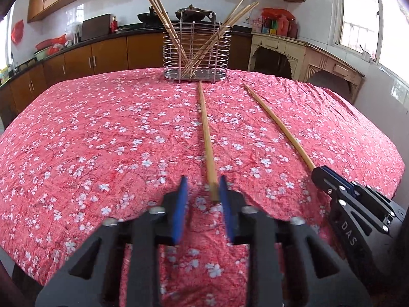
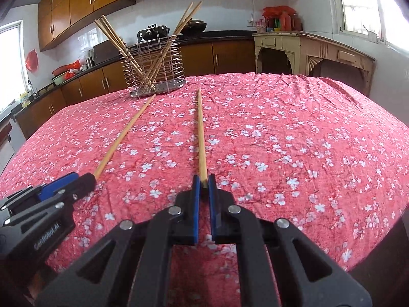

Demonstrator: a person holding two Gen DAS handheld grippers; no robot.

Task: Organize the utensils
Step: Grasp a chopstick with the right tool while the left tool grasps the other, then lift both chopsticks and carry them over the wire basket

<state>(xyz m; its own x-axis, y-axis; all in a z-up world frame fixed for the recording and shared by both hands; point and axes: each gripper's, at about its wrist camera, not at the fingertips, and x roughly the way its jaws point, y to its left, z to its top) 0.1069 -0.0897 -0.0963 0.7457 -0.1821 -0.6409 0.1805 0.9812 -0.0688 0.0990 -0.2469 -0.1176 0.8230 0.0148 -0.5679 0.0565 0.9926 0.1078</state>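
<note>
left gripper (image 1: 202,189): jaws parted around the near end of one chopstick — the stick sits against the right blue pad, a gap shows on the left side, not clamped
left chopstick (image 1: 205,133): lies flat on the floral tablecloth (image 1: 102,140), far tip just short of the wire holder
right gripper (image 2: 203,185): blue pads pressed on both sides of the near end of the other chopstick — gripping it
right chopstick (image 2: 200,128): low over the cloth, pointing toward the far edge; cannot tell if it touches
wire holder (image 1: 197,51): upright at the far table edge, several chopsticks leaning inside to both sides
</note>
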